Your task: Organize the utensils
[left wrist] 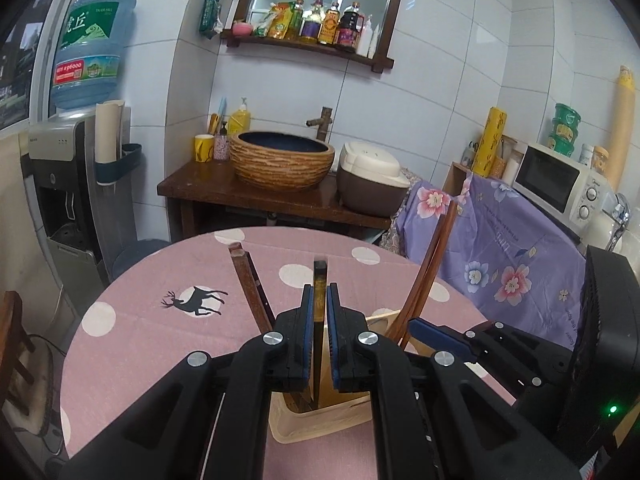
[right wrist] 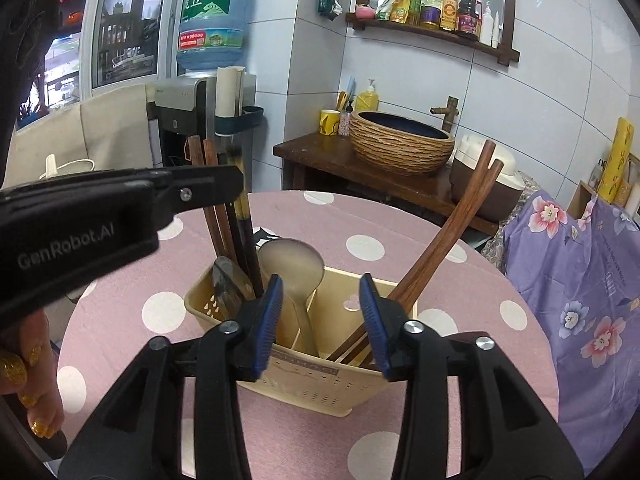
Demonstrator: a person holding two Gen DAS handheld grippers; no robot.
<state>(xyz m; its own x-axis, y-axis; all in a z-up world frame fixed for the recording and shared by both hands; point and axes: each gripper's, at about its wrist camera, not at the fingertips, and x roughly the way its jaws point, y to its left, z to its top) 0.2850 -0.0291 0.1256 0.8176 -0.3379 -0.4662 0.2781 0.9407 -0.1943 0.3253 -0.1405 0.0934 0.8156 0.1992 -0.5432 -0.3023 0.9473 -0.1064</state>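
On the pink dotted tablecloth (right wrist: 460,264) stands the beige utensil holder (right wrist: 320,376), chopsticks and a pale spoon (right wrist: 290,264) inside. Left gripper (left wrist: 319,300) clamps a dark chopstick (left wrist: 319,280) upright over the holder's left compartment. Right gripper (right wrist: 320,296) hangs part-open above the holder, nothing between its jaws; brown chopsticks (right wrist: 452,224) lean just beside it.
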